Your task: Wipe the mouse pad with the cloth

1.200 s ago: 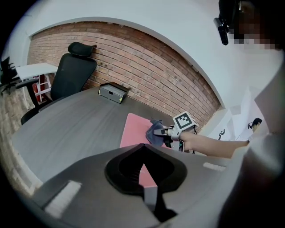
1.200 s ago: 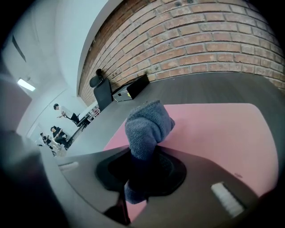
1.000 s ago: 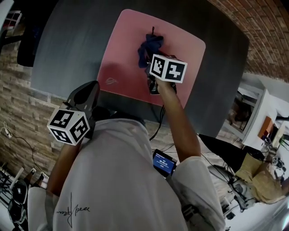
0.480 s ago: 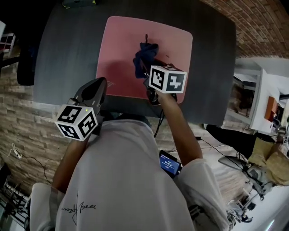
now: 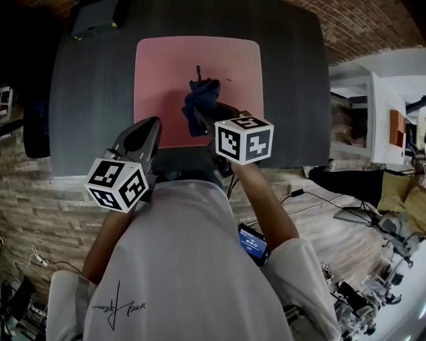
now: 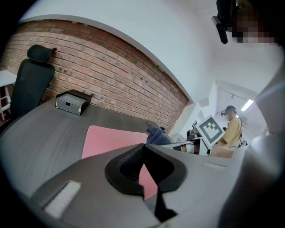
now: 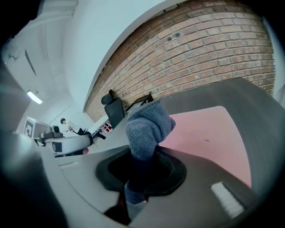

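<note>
A pink mouse pad lies flat on the dark grey table. My right gripper is shut on a blue cloth, which bunches up over the pad's near middle. In the right gripper view the blue cloth rises from between the jaws, with the mouse pad beyond. My left gripper hovers at the pad's near left edge, jaws shut with nothing between them. In the left gripper view the pad lies ahead and the cloth shows to the right.
A small dark box sits at the table's far left corner, also in the left gripper view as the box. A black chair stands left of the table. A brick wall runs behind. White furniture stands to the right.
The right gripper and the cloth have come nearer, from the pad's middle towards its near edge. The head view has swung, so the pad now looks square-on. The left gripper has stayed near the pad's front left.
</note>
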`<state>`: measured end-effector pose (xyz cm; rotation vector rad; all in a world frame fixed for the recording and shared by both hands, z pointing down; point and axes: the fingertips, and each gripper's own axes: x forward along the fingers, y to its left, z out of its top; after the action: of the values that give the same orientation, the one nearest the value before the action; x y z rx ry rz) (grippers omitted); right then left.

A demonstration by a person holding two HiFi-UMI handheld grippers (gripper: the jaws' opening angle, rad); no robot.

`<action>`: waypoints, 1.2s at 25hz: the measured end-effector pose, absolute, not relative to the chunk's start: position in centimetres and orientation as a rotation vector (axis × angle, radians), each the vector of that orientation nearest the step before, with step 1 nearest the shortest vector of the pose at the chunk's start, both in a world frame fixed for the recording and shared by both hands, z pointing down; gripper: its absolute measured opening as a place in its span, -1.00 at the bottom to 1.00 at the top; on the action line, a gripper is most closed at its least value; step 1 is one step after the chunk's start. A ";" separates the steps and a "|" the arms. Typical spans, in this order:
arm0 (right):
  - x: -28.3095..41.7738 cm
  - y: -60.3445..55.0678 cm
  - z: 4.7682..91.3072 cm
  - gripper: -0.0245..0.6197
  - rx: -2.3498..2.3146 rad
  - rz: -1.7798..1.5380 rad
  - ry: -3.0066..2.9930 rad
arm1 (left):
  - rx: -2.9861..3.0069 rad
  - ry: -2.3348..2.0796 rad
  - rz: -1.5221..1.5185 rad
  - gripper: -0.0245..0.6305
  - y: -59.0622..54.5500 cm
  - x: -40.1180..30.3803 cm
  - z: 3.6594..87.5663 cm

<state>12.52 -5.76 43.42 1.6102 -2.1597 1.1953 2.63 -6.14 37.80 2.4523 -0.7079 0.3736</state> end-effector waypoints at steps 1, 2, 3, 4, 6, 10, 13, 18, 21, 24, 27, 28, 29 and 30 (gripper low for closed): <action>12.4 -5.3 42.9 -0.71 1.611 1.197 -2.174 | 2.459 -0.694 0.377 -0.89 -6.0 2.8 37.7; 12.2 -4.9 42.3 -0.71 1.614 1.200 -2.187 | 2.467 -0.677 0.380 -0.89 -5.9 3.0 37.5; 12.2 -4.6 41.8 -0.71 1.621 1.204 -2.196 | 2.476 -0.658 0.382 -0.89 -5.8 3.3 37.4; 12.2 -4.2 41.3 -0.71 1.628 1.205 -2.202 | 2.484 -0.638 0.384 -0.89 -5.8 3.7 37.2; 12.3 -3.4 40.5 -0.71 1.636 1.196 -2.208 | 2.496 -0.612 0.388 -0.89 -5.6 4.2 36.9; 12.1 -1.4 39.3 -0.71 1.658 1.183 -2.219 | 2.509 -0.620 0.396 -0.89 -5.1 4.1 36.9; 11.8 0.1 38.7 -0.71 1.690 1.173 -2.217 | 2.511 -0.613 0.393 -0.89 -4.7 3.9 36.9; 11.4 3.0 38.3 -0.70 1.724 1.188 -2.243 | 2.520 -0.545 0.370 -0.89 -2.8 4.4 36.4; 10.7 4.5 38.1 -0.72 1.713 1.161 -2.262 | 2.539 -0.500 0.383 -0.89 -1.8 4.5 36.1; 10.1 5.4 37.5 -0.72 1.680 1.110 -2.290 | 2.560 -0.468 0.341 -0.88 -1.4 4.2 35.0; 9.8 5.6 37.0 -0.72 1.675 1.100 -2.318 | 2.577 -0.472 0.297 -0.87 -1.4 3.8 34.0; 9.7 5.6 36.9 -0.72 1.676 1.100 -2.324 | 2.578 -0.479 0.299 -0.88 -1.4 3.7 34.0; 9.6 5.6 36.8 -0.72 1.675 1.100 -2.329 | 2.577 -0.485 0.304 -0.88 -1.4 3.5 34.1; 9.5 5.6 36.8 -0.72 1.673 1.101 -2.334 | 2.576 -0.491 0.309 -0.88 -1.4 3.4 34.2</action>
<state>9.51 5.61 36.78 1.6726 -2.3343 1.1012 3.43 -1.45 34.16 2.5759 -0.4910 0.3091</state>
